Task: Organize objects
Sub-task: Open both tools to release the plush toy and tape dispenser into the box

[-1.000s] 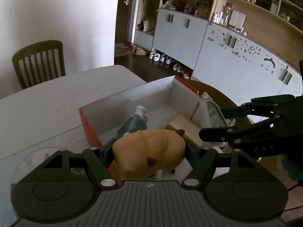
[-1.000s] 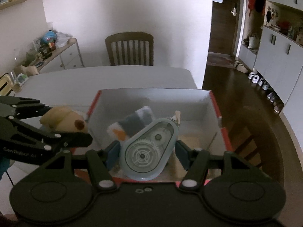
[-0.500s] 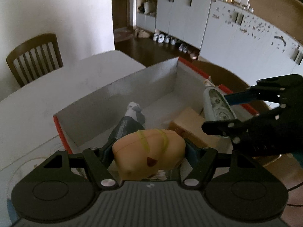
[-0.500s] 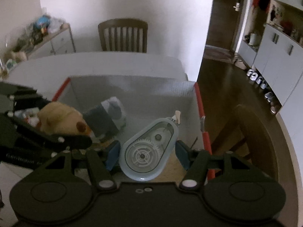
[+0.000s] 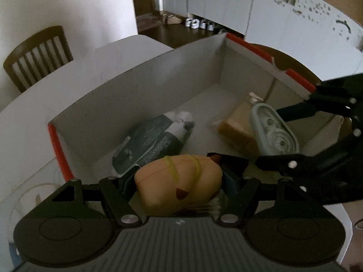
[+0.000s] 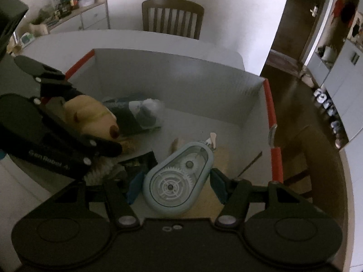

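White lettering runs along the black side of the left gripper (image 6: 113,146), at the left of the right wrist view; it reads roughly "Gen Robot A", the first letter unsure and the end cut off. The dark packet (image 5: 149,145) lying in the white box (image 5: 136,86) carries pale print, too blurred to read.

Dark packet's (image 5: 149,145) print too blurred to read, tan block (image 5: 238,127) partly hidden, perhaps soap
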Available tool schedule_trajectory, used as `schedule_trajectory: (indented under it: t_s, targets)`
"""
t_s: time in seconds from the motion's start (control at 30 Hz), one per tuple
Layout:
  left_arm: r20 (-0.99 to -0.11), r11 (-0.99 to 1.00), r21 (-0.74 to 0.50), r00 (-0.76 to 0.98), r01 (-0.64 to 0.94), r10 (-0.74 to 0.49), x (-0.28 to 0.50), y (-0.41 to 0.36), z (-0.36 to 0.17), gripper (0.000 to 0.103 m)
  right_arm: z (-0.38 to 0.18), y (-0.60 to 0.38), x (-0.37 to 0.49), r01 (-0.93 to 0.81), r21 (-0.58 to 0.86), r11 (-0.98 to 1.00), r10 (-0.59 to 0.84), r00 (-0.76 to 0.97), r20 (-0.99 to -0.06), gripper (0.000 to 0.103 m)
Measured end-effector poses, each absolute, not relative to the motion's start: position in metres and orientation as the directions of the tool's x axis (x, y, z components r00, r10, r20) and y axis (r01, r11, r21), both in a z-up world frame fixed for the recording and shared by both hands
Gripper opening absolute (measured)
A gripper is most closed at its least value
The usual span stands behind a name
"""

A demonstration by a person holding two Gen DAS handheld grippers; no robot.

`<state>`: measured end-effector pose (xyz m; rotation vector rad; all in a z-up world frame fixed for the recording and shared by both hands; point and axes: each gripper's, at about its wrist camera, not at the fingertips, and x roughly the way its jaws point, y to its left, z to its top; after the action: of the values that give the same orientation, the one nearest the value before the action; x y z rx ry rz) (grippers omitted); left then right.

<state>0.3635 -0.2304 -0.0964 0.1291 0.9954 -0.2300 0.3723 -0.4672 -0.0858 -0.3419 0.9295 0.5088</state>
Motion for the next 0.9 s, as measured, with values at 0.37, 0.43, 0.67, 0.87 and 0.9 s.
schedule_trajectory:
  t_s: [0.37,0.43,0.67,0.87,0.9]
  targets:
    - [-0.864,0.960,0.035,0.490,0.279,-0.111,0.368,-0.237,-0.098,0.074,-0.095,-0.473,0.380,-0.545,-0.024,0.838,0.276,0.462,-0.843,0.065]
    - [-0.865,0.958,0.034,0.488,0.284,-0.114,0.368,-0.236,-0.098,0.075,-0.094,-0.474,0.380,-0.545,-0.020,0.838,0.280,0.462,-0.842,0.065]
    - [-0.854,0.962,0.021,0.505,0.271,-0.124,0.364,-0.234,-0.094,0.079,-0.084,-0.479,0.373,-0.542,-0.013,0.840,0.292,0.472,-0.832,0.078]
    - [-0.817,0.966,-0.036,0.549,0.257,-0.177,0.352,-0.225,-0.078,0.079,-0.072,-0.484,0.364,-0.535,-0.005,0.845,0.303,0.486,-0.820,0.083]
    - [-0.811,0.966,-0.041,0.556,0.256,-0.182,0.349,-0.224,-0.075,0.079,-0.069,-0.485,0.361,-0.533,-0.001,0.846,0.307,0.489,-0.817,0.083]
